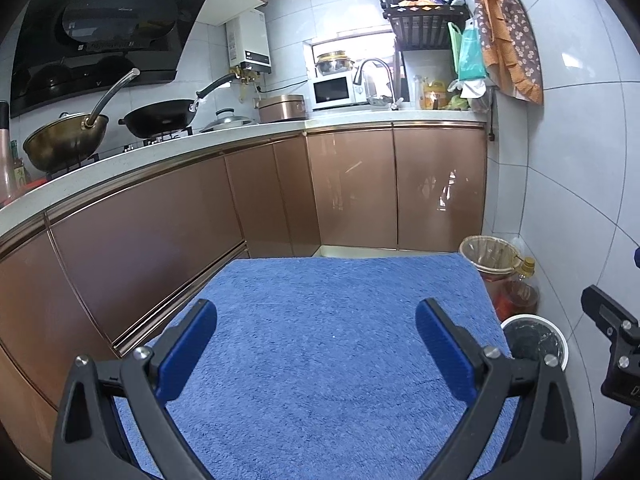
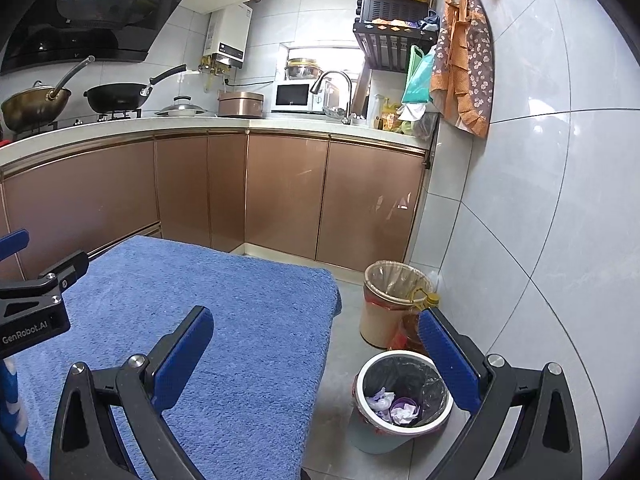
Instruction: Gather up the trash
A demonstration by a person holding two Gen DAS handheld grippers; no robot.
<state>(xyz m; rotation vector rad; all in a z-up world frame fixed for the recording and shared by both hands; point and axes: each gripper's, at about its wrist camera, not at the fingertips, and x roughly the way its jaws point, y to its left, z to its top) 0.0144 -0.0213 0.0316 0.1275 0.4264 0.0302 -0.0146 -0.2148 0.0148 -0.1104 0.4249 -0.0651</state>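
The right gripper (image 2: 316,344) hangs spread wide above the blue towel (image 2: 224,304), white bin (image 2: 402,398) holding crumpled paper (image 2: 403,414) near right

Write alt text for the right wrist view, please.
The open right gripper hovers above a blue towel and a white-rimmed trash bin holding crumpled paper. A second lined bin stands behind; brown kitchen cabinets fill the background.

We see a bench (image 2: 224,320) covered by a fluffy blue towel (image 1: 320,360) in the lower middle of the frame. At the lower right, on the grey floor (image 2: 340,380), stands a white bin (image 2: 400,396) with crumpled paper (image 2: 402,414) inside. Just behind it are a tan bin (image 2: 384,312) and a bottle (image 2: 416,320), close to the wall.
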